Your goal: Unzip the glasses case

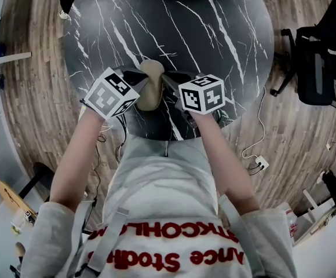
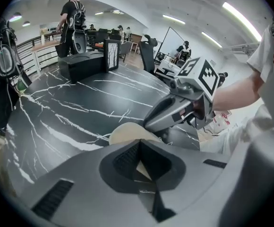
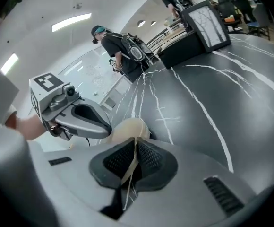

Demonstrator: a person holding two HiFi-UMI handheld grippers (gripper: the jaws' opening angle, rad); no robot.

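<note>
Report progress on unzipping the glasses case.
Done: both grippers have hold of the beige glasses case over the near part of the table. In hand: the left gripper clamps its edge, and the right gripper pinches a thin beige strip, likely the zipper pull. Left: the unzipping itself. No open gap shows, so the case looks shut.

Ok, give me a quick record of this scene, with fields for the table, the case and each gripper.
table: round, black with white veins
glasses case: beige, at the table's near edge, between the two grippers
left gripper: shut on the case's edge
right gripper: shut on a thin beige strip from the case, probably the zip pull
zip: cannot tell how far open
</note>
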